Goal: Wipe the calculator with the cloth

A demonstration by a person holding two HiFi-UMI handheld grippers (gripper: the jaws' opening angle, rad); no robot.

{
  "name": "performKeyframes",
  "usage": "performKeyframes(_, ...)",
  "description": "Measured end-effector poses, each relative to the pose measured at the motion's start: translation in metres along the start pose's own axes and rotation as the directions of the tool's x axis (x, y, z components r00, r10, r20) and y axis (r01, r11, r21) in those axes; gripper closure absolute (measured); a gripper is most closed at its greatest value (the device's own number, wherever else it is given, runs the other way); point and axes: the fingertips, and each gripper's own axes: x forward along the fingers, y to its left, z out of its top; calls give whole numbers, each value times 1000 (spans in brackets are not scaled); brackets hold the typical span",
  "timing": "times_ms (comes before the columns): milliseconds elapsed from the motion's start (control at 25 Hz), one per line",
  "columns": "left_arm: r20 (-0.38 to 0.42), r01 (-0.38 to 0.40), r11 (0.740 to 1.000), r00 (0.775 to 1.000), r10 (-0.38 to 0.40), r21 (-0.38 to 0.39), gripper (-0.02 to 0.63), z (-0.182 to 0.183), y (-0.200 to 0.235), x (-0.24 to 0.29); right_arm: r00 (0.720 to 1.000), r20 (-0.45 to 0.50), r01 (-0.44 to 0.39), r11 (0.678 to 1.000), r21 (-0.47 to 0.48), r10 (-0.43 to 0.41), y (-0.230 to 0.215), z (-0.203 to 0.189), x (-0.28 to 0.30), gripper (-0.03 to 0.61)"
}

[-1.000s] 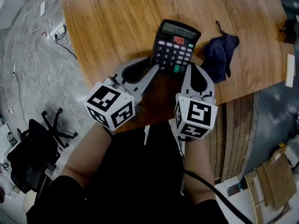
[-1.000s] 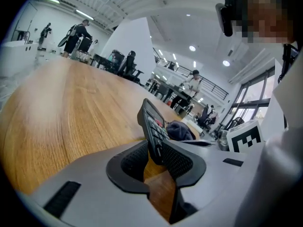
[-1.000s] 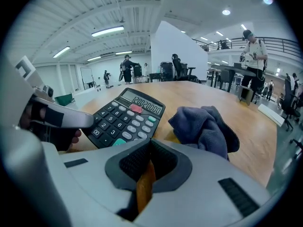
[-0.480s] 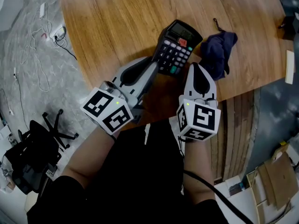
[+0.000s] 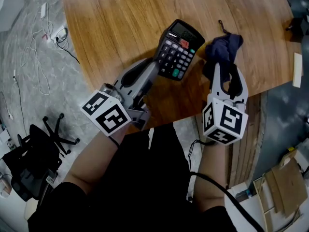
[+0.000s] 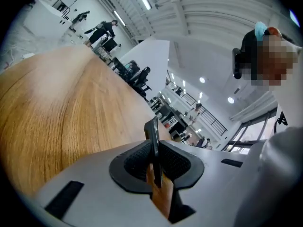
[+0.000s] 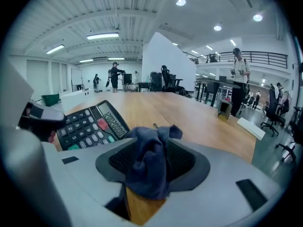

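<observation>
A black calculator (image 5: pixel 177 50) with a red key stands tilted up off the wooden table (image 5: pixel 111 18). My left gripper (image 5: pixel 157 67) is shut on its near left edge; its jaws have just been closing on it. In the left gripper view the calculator (image 6: pixel 154 143) shows edge-on between the pads. A crumpled dark blue cloth (image 5: pixel 223 46) lies to the calculator's right. My right gripper (image 5: pixel 226 72) has just been opening and stands open around the cloth's near end. In the right gripper view the cloth (image 7: pixel 149 167) bunches between the spread pads, and the calculator (image 7: pixel 90 124) is at the left.
The table's curved front edge runs just under both grippers. A white object (image 5: pixel 296 70) lies at the table's right edge. On the floor are a black office chair (image 5: pixel 34 153), loose cables (image 5: pixel 43 47) and cardboard (image 5: pixel 285 185). A person (image 7: pixel 239 86) stands far off.
The right gripper went from shut beside the calculator rightward to the cloth and opened around it. The left gripper rolled and the calculator tipped up and turned.
</observation>
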Motion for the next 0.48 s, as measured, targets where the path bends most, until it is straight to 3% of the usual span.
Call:
performKeyframes(240, 28, 25, 995, 999, -23, -93, 551, 2, -2, -1, 987, -161, -40, 996, -74, 28, -6, -28, 33, 416)
performKeyframes(360, 47, 38, 989, 998, -31, -142, 551, 1, -2, -1, 987, -156, -62, 994, -85, 48, -3, -29, 37, 418)
performKeyframes(480, 66, 45, 984, 997, -34, -174, 551, 2, -2, -2, 991, -109, -77, 997, -25, 73, -7, -23, 34, 483)
